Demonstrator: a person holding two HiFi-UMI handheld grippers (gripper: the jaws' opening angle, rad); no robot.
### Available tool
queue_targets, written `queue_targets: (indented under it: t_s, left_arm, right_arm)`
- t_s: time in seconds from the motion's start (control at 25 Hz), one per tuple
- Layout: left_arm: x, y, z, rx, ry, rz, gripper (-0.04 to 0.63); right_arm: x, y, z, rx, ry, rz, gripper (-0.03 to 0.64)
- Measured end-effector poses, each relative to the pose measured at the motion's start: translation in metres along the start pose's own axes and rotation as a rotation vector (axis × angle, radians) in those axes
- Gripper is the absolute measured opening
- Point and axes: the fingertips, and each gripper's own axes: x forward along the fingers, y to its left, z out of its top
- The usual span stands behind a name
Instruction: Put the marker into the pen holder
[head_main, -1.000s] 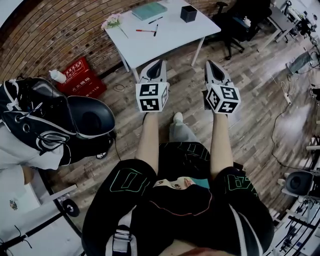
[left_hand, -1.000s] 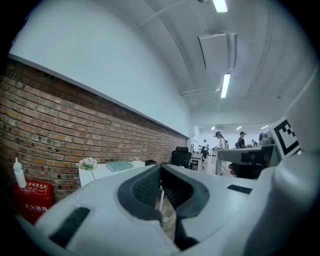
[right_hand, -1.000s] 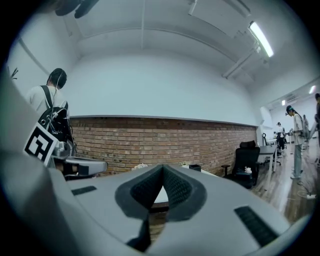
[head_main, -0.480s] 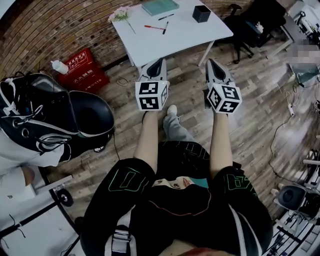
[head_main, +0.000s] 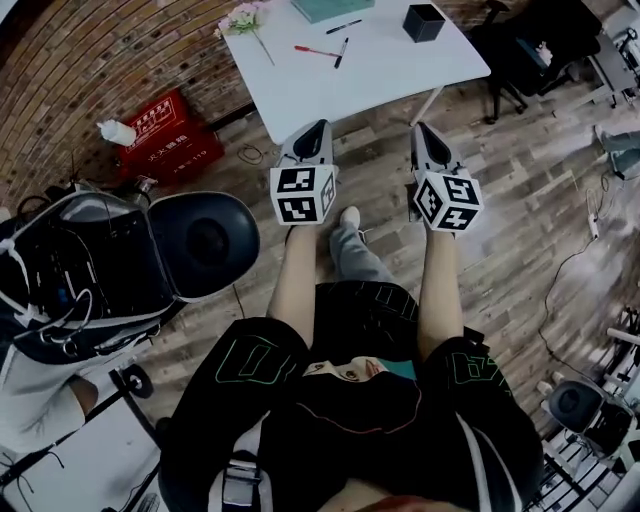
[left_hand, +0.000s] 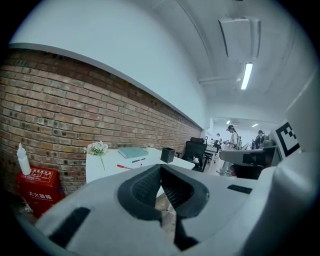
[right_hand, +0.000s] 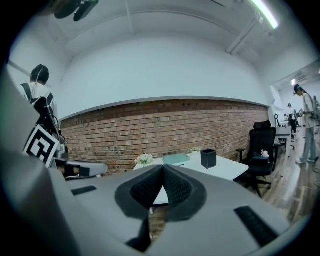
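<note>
A white table (head_main: 370, 75) stands ahead of me. On it lie a red marker (head_main: 310, 50) and two black pens (head_main: 341, 52), and a black square pen holder (head_main: 424, 21) stands at the far right corner. I hold both grippers side by side over the wooden floor, short of the table. My left gripper (head_main: 318, 128) is shut and holds nothing; in the left gripper view (left_hand: 161, 167) the marker (left_hand: 124, 166) and the holder (left_hand: 168, 154) lie beyond the jaws. My right gripper (head_main: 420, 129) is shut and holds nothing; its tip (right_hand: 163, 168) points at the table, with the holder (right_hand: 208, 158) to the right.
A teal book (head_main: 333, 8) and a flower sprig (head_main: 243, 18) lie on the table. A red box (head_main: 160, 140) with a white bottle (head_main: 117, 132) sits by the brick wall. A black office chair (head_main: 200, 240) and a person stand at my left; another chair (head_main: 530, 50) is at the right.
The table has come closer and shifted right in the head view. The chair and person at my left have shifted. Both grippers stay shut in the same pose.
</note>
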Motion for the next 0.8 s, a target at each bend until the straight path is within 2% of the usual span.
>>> queue_targets:
  t_s: [0.32, 0.56, 0.8]
  left_arm:
    - [0.061, 0.026, -0.019, -0.013, 0.091, 0.022, 0.003]
    - [0.106, 0.051, -0.025, -0.028, 0.130, 0.040, 0.003]
    - [0.143, 0.086, -0.018, -0.096, 0.139, 0.106, 0.002]
  right_arm:
    - [0.060, -0.035, -0.027, 0.074, 0.070, -0.011, 0.006]
    - [0.118, -0.053, -0.033, 0.091, 0.102, 0.007, 0.006]
    - [0.175, -0.061, -0.020, 0.070, 0.124, 0.054, 0.006]
